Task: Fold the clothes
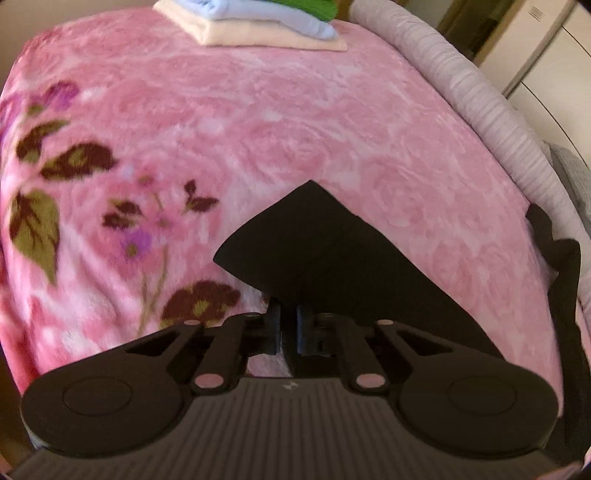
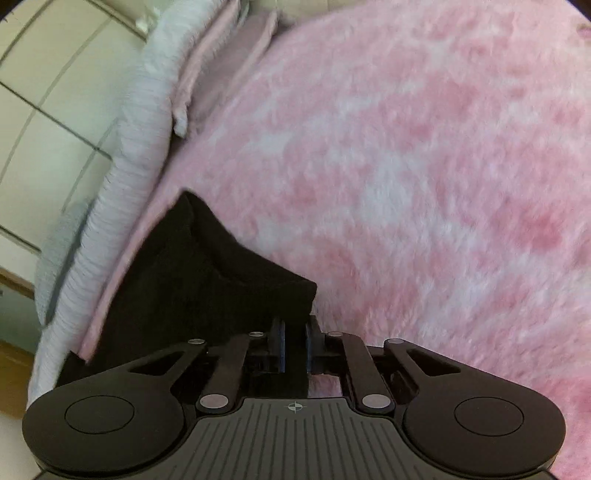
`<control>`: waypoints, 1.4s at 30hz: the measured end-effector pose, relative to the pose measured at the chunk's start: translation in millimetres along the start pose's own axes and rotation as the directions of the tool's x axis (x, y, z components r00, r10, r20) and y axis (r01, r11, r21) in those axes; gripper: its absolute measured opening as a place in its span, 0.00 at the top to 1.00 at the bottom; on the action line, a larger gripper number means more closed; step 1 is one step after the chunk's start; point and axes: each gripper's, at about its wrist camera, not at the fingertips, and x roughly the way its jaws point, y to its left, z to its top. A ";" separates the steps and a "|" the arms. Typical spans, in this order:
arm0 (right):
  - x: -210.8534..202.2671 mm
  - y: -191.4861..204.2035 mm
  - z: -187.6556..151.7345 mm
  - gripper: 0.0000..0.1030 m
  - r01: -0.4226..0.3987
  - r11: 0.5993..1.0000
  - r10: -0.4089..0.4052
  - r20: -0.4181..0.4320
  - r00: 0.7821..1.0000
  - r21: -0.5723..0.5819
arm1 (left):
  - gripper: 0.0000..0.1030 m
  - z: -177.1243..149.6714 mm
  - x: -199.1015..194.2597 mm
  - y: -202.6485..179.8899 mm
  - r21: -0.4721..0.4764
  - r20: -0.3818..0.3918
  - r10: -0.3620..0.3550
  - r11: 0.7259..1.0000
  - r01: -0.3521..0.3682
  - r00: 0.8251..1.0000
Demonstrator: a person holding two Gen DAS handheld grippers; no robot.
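Two grippers pinch one black garment over the pink blanket; left gripper clamps a corner, right gripper an edge near the bed's side; cloth looks light, limp, non-slippery; best taken at corners and hems; folded stack lies well apart.

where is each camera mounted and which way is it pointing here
Left wrist: sits on the left gripper, looking forward along its jaws, shut on a black cloth garment, across the pink floral plush blanket toward a stack of folded clothes; only the gripper's body shows.
Right wrist: sits on the right gripper, looking over the blanket toward the bed's grey ribbed edge and pale cabinet doors; its jaws grip the garment too.
Shared: the black garment, pink blanket, grey edge.
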 end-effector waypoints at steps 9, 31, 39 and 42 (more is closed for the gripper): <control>-79.9 -16.5 -9.0 0.93 0.036 0.999 -0.037 0.052 0.998 0.029 | 0.95 10.7 -26.0 14.1 0.048 -0.001 -0.079 0.996 0.079 0.997; -160.6 -45.9 -27.5 0.76 0.360 0.922 -0.366 -0.016 0.930 -0.145 | 0.83 -21.1 -58.9 21.2 0.300 -0.026 0.180 0.940 -0.164 0.983; -129.6 -12.2 -12.4 0.76 0.180 0.925 -0.207 -0.046 0.977 -0.334 | 0.84 -73.1 -74.9 -80.1 0.469 -0.101 -0.070 0.876 0.109 0.992; -109.6 -14.3 -7.3 0.76 0.201 0.913 -0.250 -0.097 0.963 -0.356 | 0.84 -101.9 -53.8 -113.5 0.511 -0.209 -0.097 0.838 0.193 0.973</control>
